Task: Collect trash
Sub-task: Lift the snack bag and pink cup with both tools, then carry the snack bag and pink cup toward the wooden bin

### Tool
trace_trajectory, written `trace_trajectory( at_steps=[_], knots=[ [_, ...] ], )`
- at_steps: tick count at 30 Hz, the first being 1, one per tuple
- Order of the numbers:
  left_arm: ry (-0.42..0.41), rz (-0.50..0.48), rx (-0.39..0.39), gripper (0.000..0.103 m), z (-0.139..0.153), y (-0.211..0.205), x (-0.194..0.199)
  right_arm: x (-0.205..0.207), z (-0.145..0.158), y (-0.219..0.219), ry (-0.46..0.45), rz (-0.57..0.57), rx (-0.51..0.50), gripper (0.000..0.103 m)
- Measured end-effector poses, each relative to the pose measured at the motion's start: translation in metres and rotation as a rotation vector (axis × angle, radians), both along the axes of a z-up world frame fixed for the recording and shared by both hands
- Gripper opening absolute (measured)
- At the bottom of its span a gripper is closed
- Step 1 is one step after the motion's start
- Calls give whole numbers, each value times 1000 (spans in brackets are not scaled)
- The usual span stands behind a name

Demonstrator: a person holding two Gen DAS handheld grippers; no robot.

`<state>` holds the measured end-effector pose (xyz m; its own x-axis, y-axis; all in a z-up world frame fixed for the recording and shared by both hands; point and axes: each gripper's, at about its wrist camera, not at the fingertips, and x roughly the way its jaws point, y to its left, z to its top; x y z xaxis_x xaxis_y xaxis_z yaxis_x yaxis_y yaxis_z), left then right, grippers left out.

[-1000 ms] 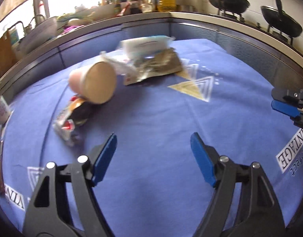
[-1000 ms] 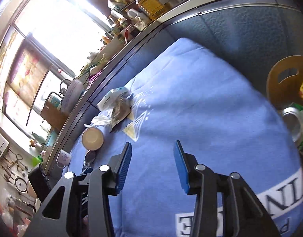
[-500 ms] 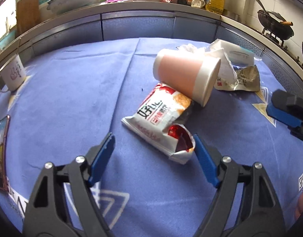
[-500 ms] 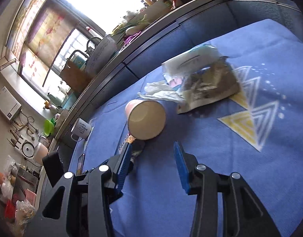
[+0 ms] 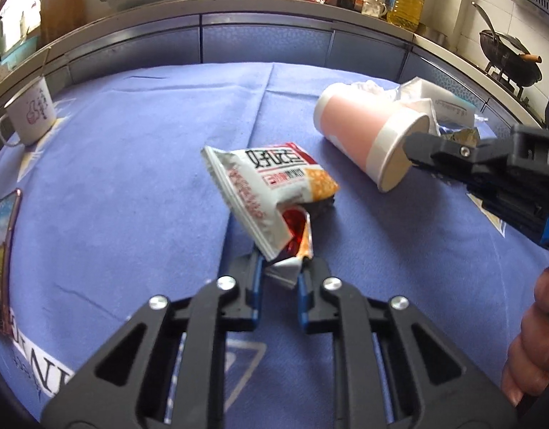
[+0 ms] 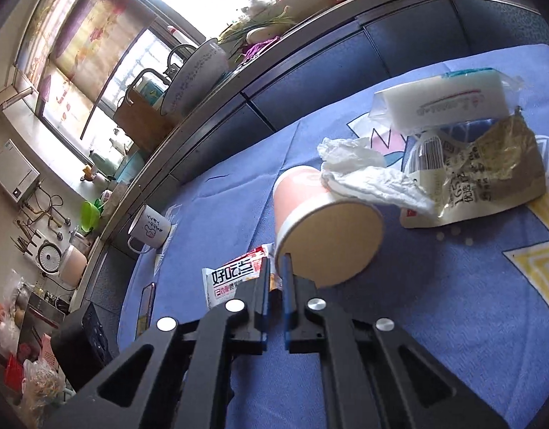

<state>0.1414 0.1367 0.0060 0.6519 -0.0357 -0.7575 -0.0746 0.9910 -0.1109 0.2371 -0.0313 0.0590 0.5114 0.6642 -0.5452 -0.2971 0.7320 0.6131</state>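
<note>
On the blue tablecloth (image 5: 131,178) a white and red snack wrapper (image 5: 270,186) lies with its torn end toward me. My left gripper (image 5: 279,275) is closing its jaws, and that torn end is pinched between the blue pads. A pink paper cup (image 5: 360,132) lies on its side just right of the wrapper. My right gripper (image 6: 276,275) is shut on the cup's (image 6: 295,193) rim, one finger inside the mouth and one outside. In the left wrist view the right gripper (image 5: 412,148) reaches in from the right, with a hand (image 5: 532,339) below it.
Behind the cup lie a crumpled tissue (image 6: 367,178), a brown foil packet (image 6: 496,175) and a white tissue pack (image 6: 442,103). A white mug (image 5: 27,114) and a phone (image 5: 2,250) sit at the cloth's left side. A counter crowded with kitchenware runs behind.
Both grippers swung left to the trash and closed: the left one's open jaws came in around the wrapper's torn end, and the right one's closed on the cup's rim.
</note>
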Motion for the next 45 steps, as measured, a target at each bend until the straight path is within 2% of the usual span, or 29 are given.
trace_trajectory(
  at_steps=[4,8,12,15,17,18,19,21,22,25,28,32,34,35,40,45],
  knots=[
    [-7,-19,-41,14,1,-2,-24,-31,3,-20,-44,-10,-16,0],
    [0,-32,-56,14,2,-6,-46,-39,4,-31,-60,-34,-17,0],
    [-11,-23,-74,14,8,1,-61,-34,-4,-35,25,-37,95,0],
    [-17,-21,-75,14,11,5,-69,-32,-11,-26,74,-24,118,3],
    [-19,-18,-81,14,10,9,-72,-32,-13,-15,92,9,110,11],
    [-22,-17,-88,14,10,13,-72,-33,-13,-9,92,18,107,25],
    [-24,-14,-92,14,10,14,-73,-34,-12,-5,89,17,104,49],
    [-27,-4,-92,14,8,20,-74,-36,-9,0,70,1,101,67],
    [-27,2,-88,14,6,21,-74,-36,-8,3,59,-2,88,68],
    [-19,16,-105,14,0,28,-72,-34,-2,13,11,-21,16,67],
    [-23,21,-117,14,-2,31,-72,-24,0,23,11,-19,-29,65],
    [-30,14,-124,14,-1,32,-73,1,-3,41,33,-7,-57,39],
    [-37,11,-121,14,3,32,-75,7,-3,49,24,23,-72,10],
    [-40,9,-122,14,5,32,-77,4,-2,51,11,30,-84,5],
    [-90,-24,-121,14,27,24,-93,-46,17,40,-128,71,-115,2],
    [-132,-111,-131,14,50,-9,-101,-109,30,-18,-236,10,-139,2]
  ],
)
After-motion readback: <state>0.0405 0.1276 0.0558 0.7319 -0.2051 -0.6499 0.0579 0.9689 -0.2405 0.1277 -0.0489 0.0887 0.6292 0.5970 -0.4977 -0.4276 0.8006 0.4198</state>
